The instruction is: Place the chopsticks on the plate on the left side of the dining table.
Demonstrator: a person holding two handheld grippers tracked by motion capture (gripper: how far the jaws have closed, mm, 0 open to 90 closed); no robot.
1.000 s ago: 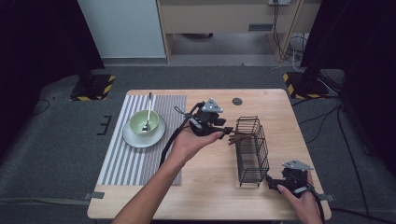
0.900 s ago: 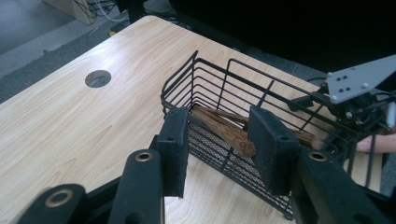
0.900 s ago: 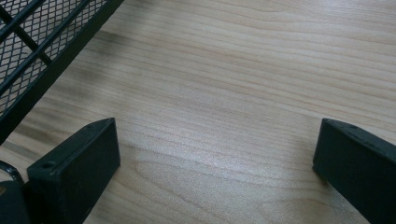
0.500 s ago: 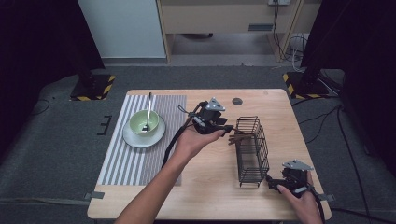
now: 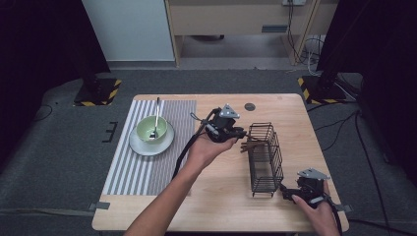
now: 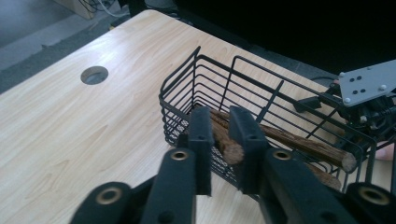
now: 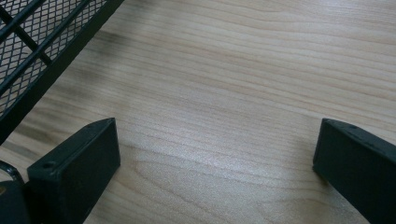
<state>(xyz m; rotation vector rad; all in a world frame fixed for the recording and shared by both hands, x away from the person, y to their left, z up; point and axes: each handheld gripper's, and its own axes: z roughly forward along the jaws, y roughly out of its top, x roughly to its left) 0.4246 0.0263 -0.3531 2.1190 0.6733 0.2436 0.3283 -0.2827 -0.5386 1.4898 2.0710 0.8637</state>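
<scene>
one stick (image 6: 224,142) pinched by left gripper (image 6: 223,135), jaws just closing, frame centre; lift clear of basket (image 6: 243,88) rim. right gripper (image 7: 215,154) spread.

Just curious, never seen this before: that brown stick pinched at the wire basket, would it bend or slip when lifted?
The stick looks like rough, woody bark, so probably stiff and not slippery. Being round, it may roll if set down. The left gripper, jaws just closing, pinches its end.
</scene>
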